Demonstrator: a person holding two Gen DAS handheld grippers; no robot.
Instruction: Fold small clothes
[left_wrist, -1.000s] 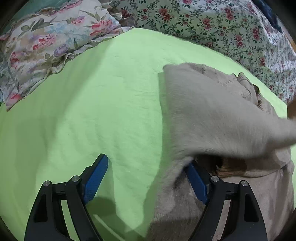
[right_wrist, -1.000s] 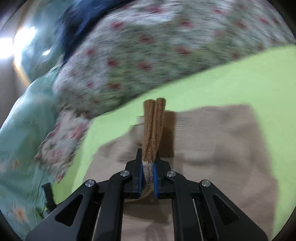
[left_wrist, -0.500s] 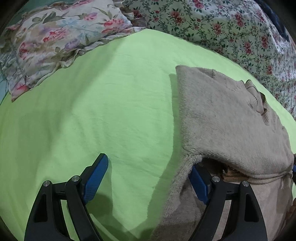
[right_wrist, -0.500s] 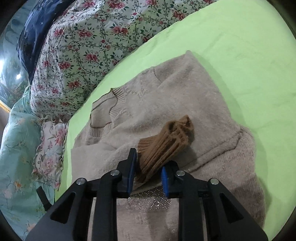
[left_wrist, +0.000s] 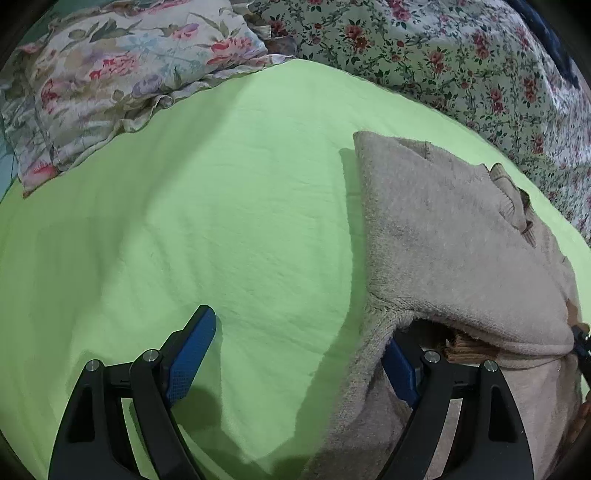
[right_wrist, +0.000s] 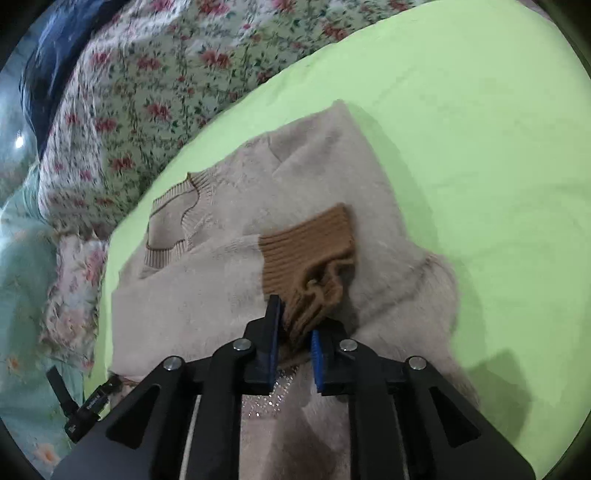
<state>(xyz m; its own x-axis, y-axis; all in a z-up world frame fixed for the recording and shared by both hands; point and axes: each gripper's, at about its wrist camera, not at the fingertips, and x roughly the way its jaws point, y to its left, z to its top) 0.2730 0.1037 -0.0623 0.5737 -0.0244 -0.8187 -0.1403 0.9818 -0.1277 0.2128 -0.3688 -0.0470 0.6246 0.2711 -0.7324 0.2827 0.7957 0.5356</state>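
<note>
Right wrist view: the right gripper (right_wrist: 295, 328) has its fingers a narrow gap apart, with the brown ribbed knit cuff (right_wrist: 308, 251) bunched between them; whether the pads press it I cannot tell. That cuff lies on the fuzzy beige knitted sweater (right_wrist: 207, 280), spread on the lime-green bed sheet (right_wrist: 480, 166). Left gripper (left_wrist: 295, 350) stands wide open, holding nothing (one finger tucked under the sweater's folded edge). Floral bedding (left_wrist: 424, 55) lies beyond.
</note>
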